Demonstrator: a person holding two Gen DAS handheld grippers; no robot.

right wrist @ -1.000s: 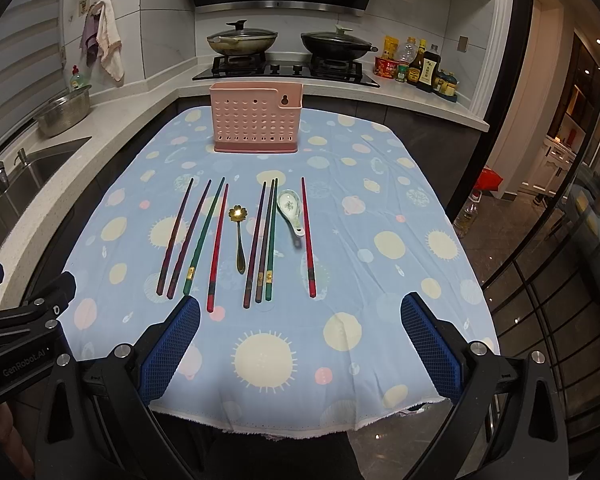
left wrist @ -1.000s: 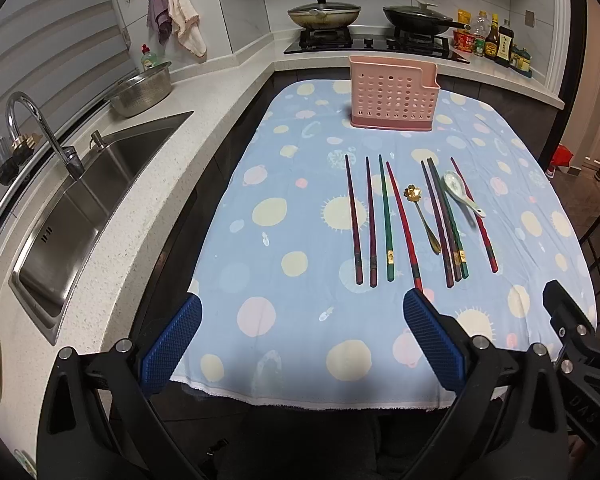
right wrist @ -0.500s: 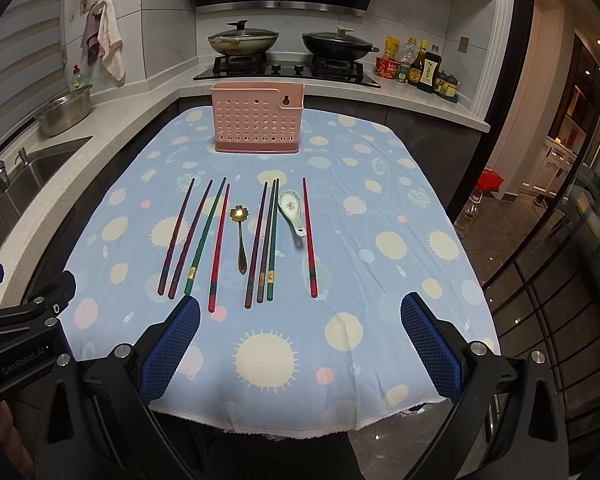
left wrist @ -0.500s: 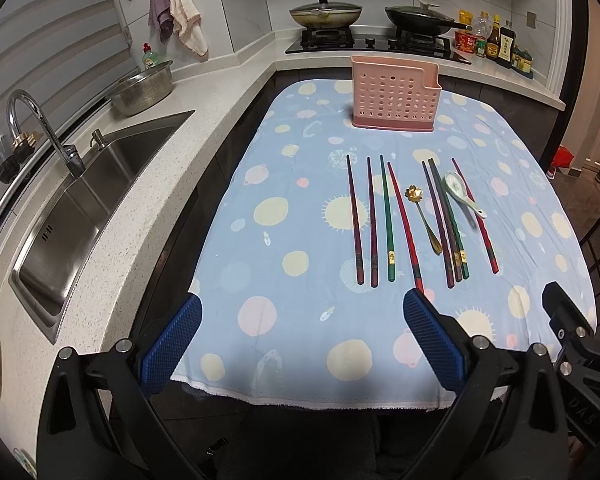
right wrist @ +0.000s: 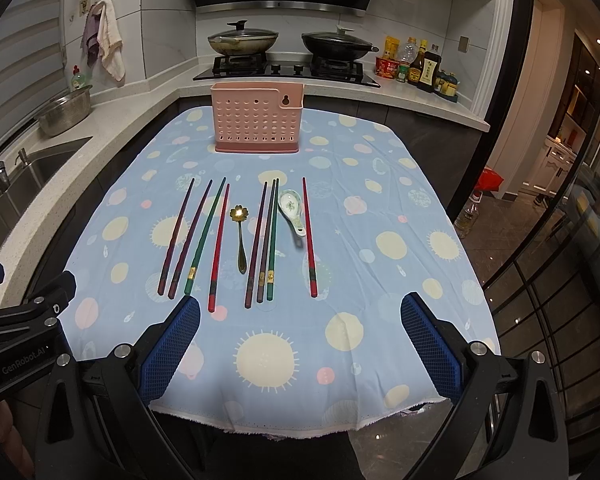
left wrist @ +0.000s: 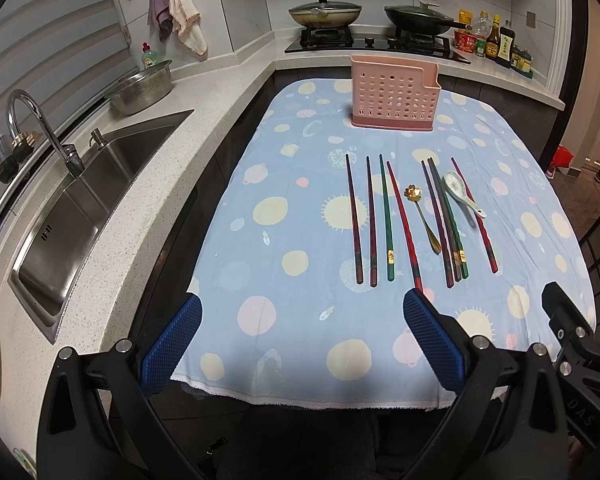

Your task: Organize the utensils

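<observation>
Several chopsticks, dark red, green and red, lie side by side on the blue spotted tablecloth (right wrist: 380,208); one green chopstick (right wrist: 206,236) lies left of centre. A gold flower-bowl spoon (right wrist: 240,236) lies among them, and a white ceramic spoon (right wrist: 293,210) lies to the right. A pink perforated utensil holder (right wrist: 257,118) stands upright at the far end and shows in the left wrist view (left wrist: 394,94). My left gripper (left wrist: 300,312) is open and empty above the near table edge. My right gripper (right wrist: 300,316) is open and empty just short of the chopstick ends.
A steel sink (left wrist: 88,208) with a tap (left wrist: 40,128) and a metal bowl (left wrist: 142,88) sit on the counter to the left. A stove with two pans (right wrist: 292,44) and bottles (right wrist: 416,66) is behind the table. A dark glass partition (right wrist: 560,260) is on the right.
Both grippers have drifted slightly forward toward the utensils. Nothing on the table has moved.
</observation>
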